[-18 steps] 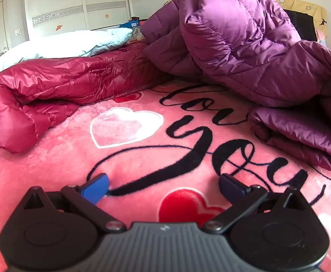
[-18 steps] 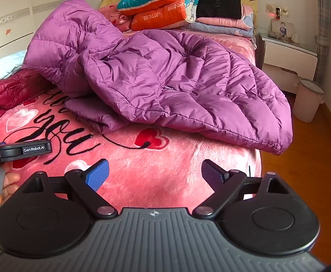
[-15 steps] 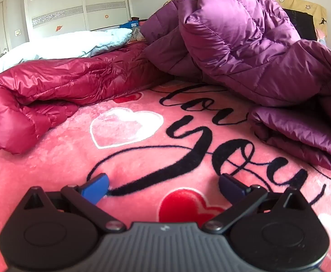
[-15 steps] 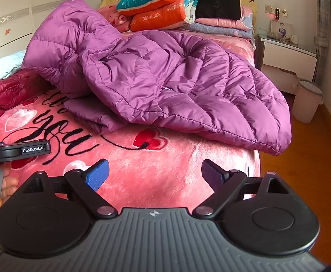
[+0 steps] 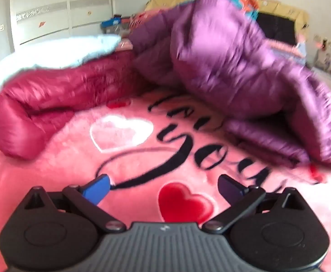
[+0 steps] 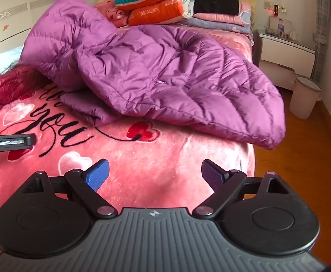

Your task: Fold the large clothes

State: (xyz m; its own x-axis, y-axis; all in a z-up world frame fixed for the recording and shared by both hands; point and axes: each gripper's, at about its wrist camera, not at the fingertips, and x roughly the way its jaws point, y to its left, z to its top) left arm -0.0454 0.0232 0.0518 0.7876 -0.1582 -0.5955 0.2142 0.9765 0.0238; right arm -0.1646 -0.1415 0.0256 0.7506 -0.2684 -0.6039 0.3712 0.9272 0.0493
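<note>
Purple down coat (image 6: pixel 165 77), wastebasket (image 6: pixel 305 97) in right view only

Purple quilted down coat (image 6: pixel 165 79) sprawls across the bed, crumpled and unfolded, shiny fabric stitched in puffy channels. In the right wrist view it fills the centre and runs out to 3 o'clock, where its hem droops over the bed's edge. A bulky hump, hood or sleeve, I can't tell which, rears up at 10 o'clock, and a flatter flap pokes out underneath at 8 o'clock, lying on the blanket. From the left wrist view the same coat (image 5: pixel 233 68) is blurred, heaped from 12 to 3 o'clock. A dark red glossy puffer (image 5: pixel 59 104) lies rumpled at 9 to 10 o'clock, its far end touching the purple one.
</note>
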